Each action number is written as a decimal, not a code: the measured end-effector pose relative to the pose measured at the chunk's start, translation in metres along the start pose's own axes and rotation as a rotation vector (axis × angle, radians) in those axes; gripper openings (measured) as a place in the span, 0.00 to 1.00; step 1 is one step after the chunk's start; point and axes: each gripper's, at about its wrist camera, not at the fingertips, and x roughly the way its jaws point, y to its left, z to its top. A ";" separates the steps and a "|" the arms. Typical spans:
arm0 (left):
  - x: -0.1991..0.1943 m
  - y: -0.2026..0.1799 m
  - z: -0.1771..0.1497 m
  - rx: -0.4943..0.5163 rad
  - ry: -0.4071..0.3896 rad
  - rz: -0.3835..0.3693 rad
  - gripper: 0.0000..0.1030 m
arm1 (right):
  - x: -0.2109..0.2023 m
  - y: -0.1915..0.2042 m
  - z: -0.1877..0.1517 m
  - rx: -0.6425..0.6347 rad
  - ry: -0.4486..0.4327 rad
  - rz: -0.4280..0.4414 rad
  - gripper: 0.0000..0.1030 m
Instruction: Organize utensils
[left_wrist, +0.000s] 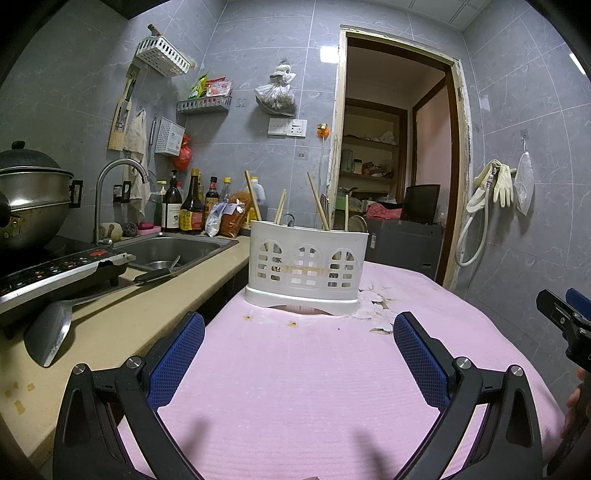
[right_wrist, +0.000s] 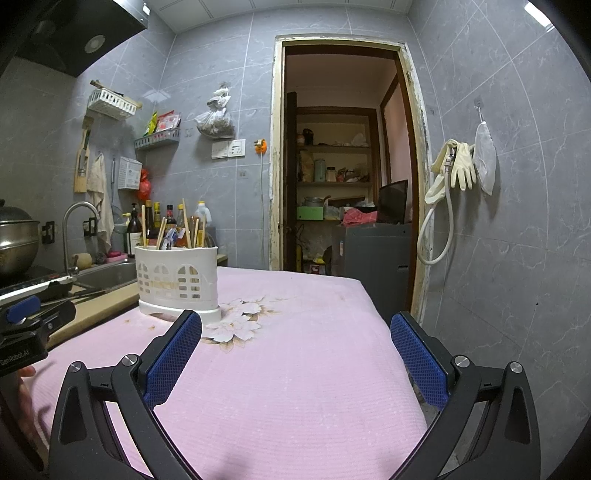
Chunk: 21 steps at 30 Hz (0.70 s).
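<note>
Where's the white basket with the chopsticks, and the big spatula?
white basket (left_wrist: 306, 266), left wrist view, on its front wall.
chopsticks (left_wrist: 318, 201), left wrist view, mid-stick above the rim.
spatula (left_wrist: 48, 332), left wrist view, on its metal blade.

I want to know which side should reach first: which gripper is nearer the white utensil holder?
Left, though not by much. The left gripper faces the white utensil holder head-on. The right gripper sits off to the holder's right, aimed past it. Both are open and empty.

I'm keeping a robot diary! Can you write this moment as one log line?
left hand-held gripper: open, empty | right hand-held gripper: open, empty | white utensil holder: upright on pink cloth, chopsticks inside | nothing grasped yet
</note>
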 end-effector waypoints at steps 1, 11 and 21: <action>0.000 0.000 0.000 0.000 0.000 0.000 0.98 | 0.000 0.000 0.000 0.001 0.000 -0.001 1.00; -0.001 0.000 0.000 -0.001 0.002 -0.004 0.98 | 0.000 0.000 0.000 0.001 0.000 0.000 1.00; -0.004 0.000 0.000 0.001 0.001 -0.004 0.98 | 0.000 0.000 0.001 0.001 0.002 0.000 1.00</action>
